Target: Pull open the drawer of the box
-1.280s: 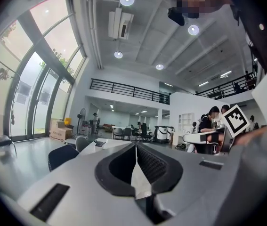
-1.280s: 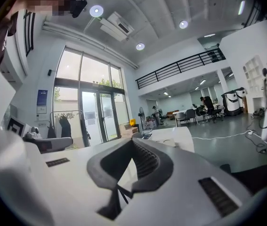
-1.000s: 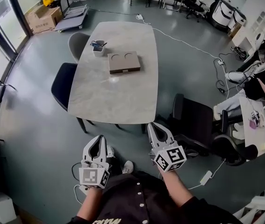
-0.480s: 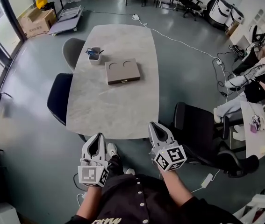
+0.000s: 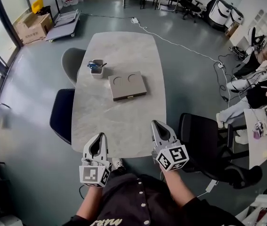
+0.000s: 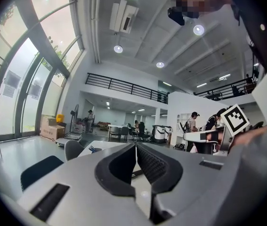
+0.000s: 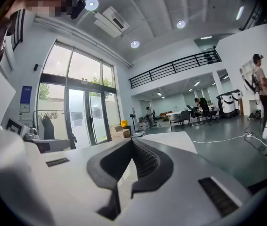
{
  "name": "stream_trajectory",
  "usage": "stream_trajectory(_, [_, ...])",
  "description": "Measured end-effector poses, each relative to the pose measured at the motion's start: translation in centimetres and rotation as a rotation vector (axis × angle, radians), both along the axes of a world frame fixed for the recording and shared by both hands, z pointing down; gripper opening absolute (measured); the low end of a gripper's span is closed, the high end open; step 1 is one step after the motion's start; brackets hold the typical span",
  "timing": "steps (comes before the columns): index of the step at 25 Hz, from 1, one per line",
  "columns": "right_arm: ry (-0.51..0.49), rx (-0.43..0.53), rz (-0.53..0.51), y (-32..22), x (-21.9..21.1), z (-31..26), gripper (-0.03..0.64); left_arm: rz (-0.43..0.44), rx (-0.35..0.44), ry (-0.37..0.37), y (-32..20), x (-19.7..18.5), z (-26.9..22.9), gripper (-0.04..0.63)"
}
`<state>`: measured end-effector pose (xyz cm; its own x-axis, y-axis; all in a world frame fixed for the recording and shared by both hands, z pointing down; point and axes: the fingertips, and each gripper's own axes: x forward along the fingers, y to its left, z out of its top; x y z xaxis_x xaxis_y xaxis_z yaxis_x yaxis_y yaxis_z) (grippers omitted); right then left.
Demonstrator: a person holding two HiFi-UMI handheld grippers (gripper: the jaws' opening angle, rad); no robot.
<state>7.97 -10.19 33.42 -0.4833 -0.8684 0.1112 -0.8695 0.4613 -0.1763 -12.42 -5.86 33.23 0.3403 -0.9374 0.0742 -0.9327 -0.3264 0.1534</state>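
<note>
A flat brown box point(image 5: 127, 85) with two round dimples in its lid lies in the middle of the grey table point(image 5: 119, 121); its drawer front, with a small metal pull, faces me and is closed. My left gripper point(image 5: 99, 136) hovers at the table's near edge, jaws shut and empty. My right gripper point(image 5: 155, 124) hangs over the near right corner of the table, also shut with nothing held. Both are far short of the box. In the left gripper view the gripper point(image 6: 136, 145) points across the room, and so does the one in the right gripper view point(image 7: 132, 141).
A small white cup point(image 5: 96, 69) holding blue scissors stands just behind the box. A grey chair point(image 5: 72, 60) and a dark blue chair point(image 5: 62, 114) are at the table's left, a black office chair point(image 5: 204, 140) at its right. People sit at the far right.
The table and box have drawn nearer and lower in the head view as I stepped forward. Both grippers now reach the table's near edge; their jaws stayed shut.
</note>
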Motion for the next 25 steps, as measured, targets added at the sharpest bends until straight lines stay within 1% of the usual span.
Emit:
stream_trajectory(4, [0.007,-0.011,0.016,-2.6,-1.7,0.7,-0.003,0.040,0.004,-0.002,-3.2,-0.8,0.2,0.018])
stream_trajectory(8, [0.010,-0.039,0.032,-4.1,-2.8,1.1,-0.003,0.065,-0.030,0.004,-5.4,-1.6,0.8,0.018])
stream_trajectory(12, [0.023,-0.066,0.039,-5.2,-2.9,1.7,-0.003,0.080,-0.038,0.004,-7.0,-1.9,1.6,0.018])
stream_trajectory(16, [0.018,-0.099,0.039,-6.2,-2.5,2.7,-0.002,0.071,-0.061,0.020,-7.9,-1.6,2.0,0.018])
stream_trajectory(25, [0.017,-0.139,0.002,-9.9,-1.5,4.7,-0.002,0.049,-0.089,0.026,-10.5,0.0,3.2,0.018])
